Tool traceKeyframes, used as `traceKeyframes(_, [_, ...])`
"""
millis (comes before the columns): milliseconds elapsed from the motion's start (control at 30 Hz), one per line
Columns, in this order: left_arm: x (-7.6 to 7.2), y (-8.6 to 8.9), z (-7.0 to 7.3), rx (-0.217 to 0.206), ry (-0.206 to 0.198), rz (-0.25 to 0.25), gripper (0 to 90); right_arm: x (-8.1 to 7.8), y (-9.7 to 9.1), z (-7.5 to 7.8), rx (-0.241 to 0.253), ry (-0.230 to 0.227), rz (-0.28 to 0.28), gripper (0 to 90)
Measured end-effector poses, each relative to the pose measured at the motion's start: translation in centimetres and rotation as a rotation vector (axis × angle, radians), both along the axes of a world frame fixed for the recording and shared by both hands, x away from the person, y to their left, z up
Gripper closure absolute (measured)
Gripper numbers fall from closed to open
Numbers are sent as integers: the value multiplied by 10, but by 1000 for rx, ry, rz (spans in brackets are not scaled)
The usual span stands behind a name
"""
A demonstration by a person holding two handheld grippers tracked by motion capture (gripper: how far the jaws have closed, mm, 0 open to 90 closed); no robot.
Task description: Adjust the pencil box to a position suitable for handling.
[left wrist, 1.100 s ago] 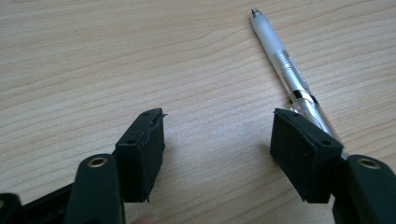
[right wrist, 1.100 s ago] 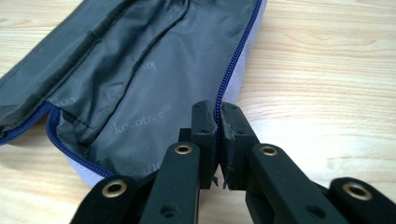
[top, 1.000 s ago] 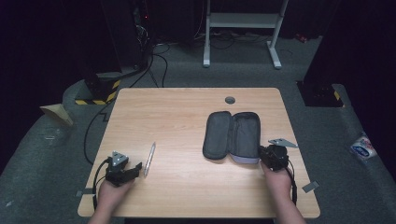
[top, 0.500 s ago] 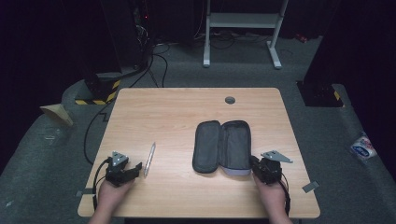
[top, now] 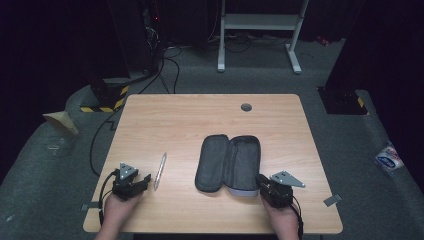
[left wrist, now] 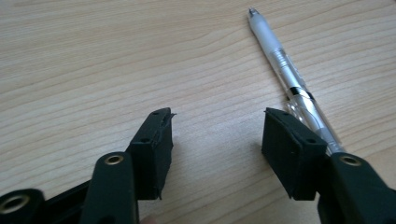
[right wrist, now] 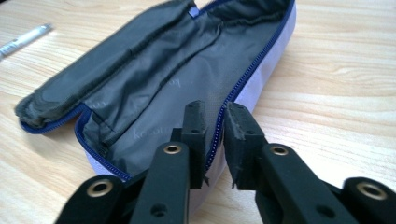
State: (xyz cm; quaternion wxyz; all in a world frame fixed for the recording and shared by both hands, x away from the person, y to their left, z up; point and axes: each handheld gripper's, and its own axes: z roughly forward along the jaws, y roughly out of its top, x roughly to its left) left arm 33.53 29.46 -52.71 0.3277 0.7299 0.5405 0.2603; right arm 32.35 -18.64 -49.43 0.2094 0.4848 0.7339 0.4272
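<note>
Your pencil case (top: 229, 162) lies open and flat on the table (top: 210, 120), toward its near right part, with its two dark halves spread side by side and nothing visible inside it. At the case's near right corner sits your right gripper (top: 263, 183); its own view shows the jaws straddling the blue zipper edge (right wrist: 243, 84), and they have just been opening, so a narrow gap stands between the pads and the rim, though from this angle you cannot be quite sure the fabric is free of both pads. Left of the case, apart from it, the clear pen (top: 160, 170) lies nearly parallel to it, and just left of the pen rests your left gripper (top: 145, 181). Its jaws have just been closing but are parted over bare wood, the pen lying just outside the right-hand jaw (left wrist: 289, 88). The step in hand looks like letting go of the placed case and turning to the pen. Your next move calls for shifting the left gripper sideways toward the case until the barrel sits between the pads, then closing across it low enough that the round barrel does not roll away. The high view gives you the layout of case, pen and both hands; the gripper views alone give you the jaw gaps and the case's lining.
</note>
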Motion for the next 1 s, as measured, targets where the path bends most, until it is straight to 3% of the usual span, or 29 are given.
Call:
traceKeyframes(100, [-1,1,3,-20,-8,17,449,-3,-2,4,11,-13,16,698])
traceKeyframes(233, [-6,-5,12,-34,-52,15,474,-8,-13,13,43,-46,-2,666])
traceKeyframes(367, [-12,-21,22,-64,-67,-44,503,-11,-28,16,19,-78,-57,702])
traceKeyframes(467, [-18,-45,27,-72,-65,-121,534,-7,-38,8,-7,-37,-84,743])
traceKeyframes(567, [-26,-77,28,-46,-53,-218,549,-2,-40,-2,-21,4,-89,759])
traceKeyframes(767, [-36,-121,24,-25,-20,-345,542,-1,-28,-8,-37,38,-37,770])
traceKeyframes(833, [-37,-128,22,-9,-12,-362,532,-3,-22,-10,-42,46,-13,771])
traceKeyframes(1000, [-36,-125,21,-32,1,-357,532,-7,-8,-14,-57,60,36,774])
